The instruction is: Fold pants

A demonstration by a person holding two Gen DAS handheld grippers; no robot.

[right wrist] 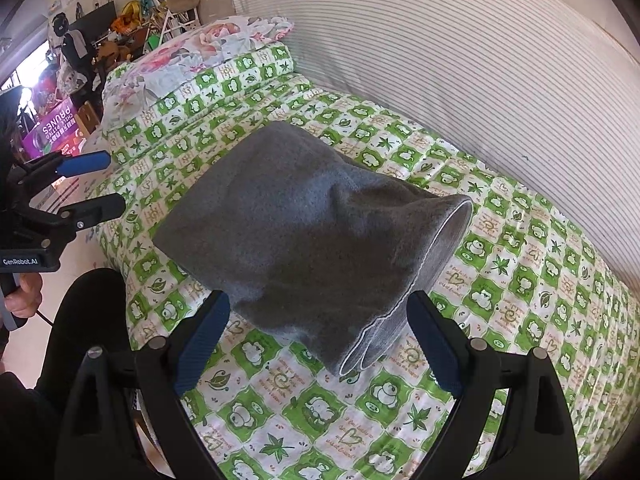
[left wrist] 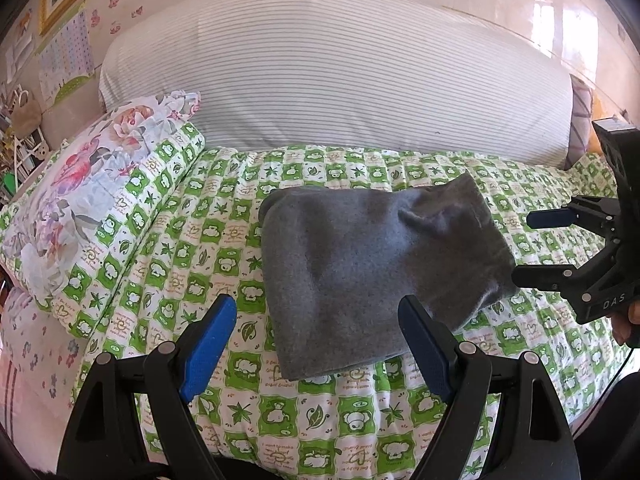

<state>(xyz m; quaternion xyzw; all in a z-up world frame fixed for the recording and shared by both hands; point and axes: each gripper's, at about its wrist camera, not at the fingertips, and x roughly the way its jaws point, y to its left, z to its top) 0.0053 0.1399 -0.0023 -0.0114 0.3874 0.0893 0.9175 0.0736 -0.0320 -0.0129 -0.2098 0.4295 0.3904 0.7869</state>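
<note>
Grey pants [left wrist: 360, 268] lie folded into a compact bundle on the green-and-white quilt [left wrist: 180, 248]. In the right wrist view the pants [right wrist: 304, 236] show their hem edges, trimmed in white, at the near right corner. My left gripper [left wrist: 316, 320] is open just in front of the bundle's near edge, nothing between its blue pads. It also shows at the left of the right wrist view as the left gripper [right wrist: 114, 182]. My right gripper [right wrist: 320, 316] hangs open over the bundle's near corner. From the left wrist view the right gripper [left wrist: 520, 246] sits open beside the pants' right side.
A large striped white bolster [left wrist: 340, 80] runs along the back of the bed. A floral pillow [left wrist: 80, 192] lies at the left end. Beyond the bed stand cluttered shelves and a purple box [right wrist: 52, 128]. A person's dark-clothed leg [right wrist: 84, 320] is at the bed's edge.
</note>
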